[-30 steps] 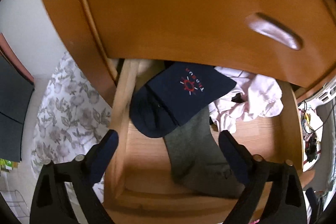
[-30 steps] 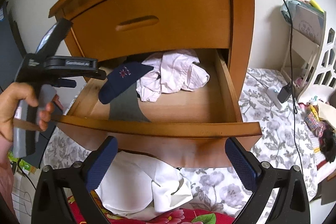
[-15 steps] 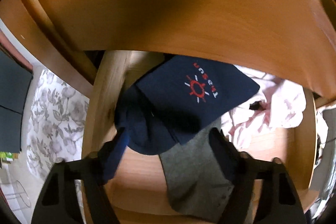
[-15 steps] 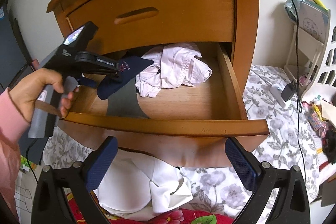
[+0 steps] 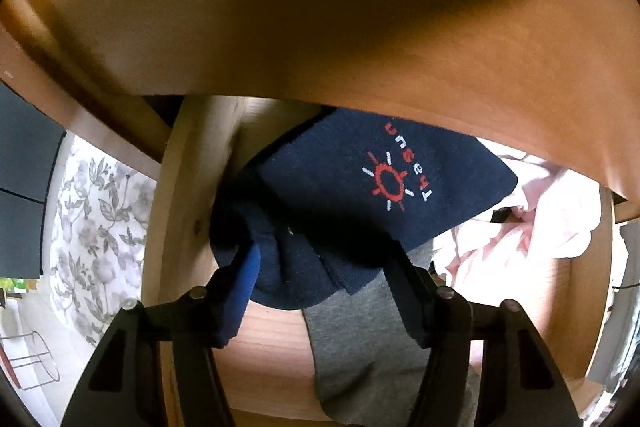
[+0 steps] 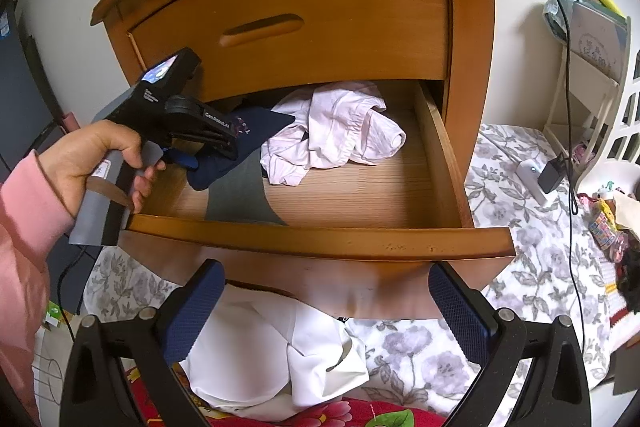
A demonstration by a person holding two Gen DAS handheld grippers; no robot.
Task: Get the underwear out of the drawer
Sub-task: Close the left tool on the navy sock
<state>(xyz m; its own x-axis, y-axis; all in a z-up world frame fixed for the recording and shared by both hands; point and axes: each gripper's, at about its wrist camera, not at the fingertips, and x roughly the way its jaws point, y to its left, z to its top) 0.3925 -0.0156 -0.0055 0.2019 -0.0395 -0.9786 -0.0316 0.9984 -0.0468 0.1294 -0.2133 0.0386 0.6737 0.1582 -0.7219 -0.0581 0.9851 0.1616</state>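
Both blue-padded fingers of your left gripper (image 5: 320,263) straddle the folded navy underwear with the red sun print (image 5: 360,195) at the left of the open wooden drawer (image 6: 320,239), jaws closing, pads seemingly not yet pressing.

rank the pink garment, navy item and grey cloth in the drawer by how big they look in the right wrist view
1. pink garment, clearly largest.
2. navy item and grey cloth look about alike; the left gripper hides part of the navy one, so no ranking.
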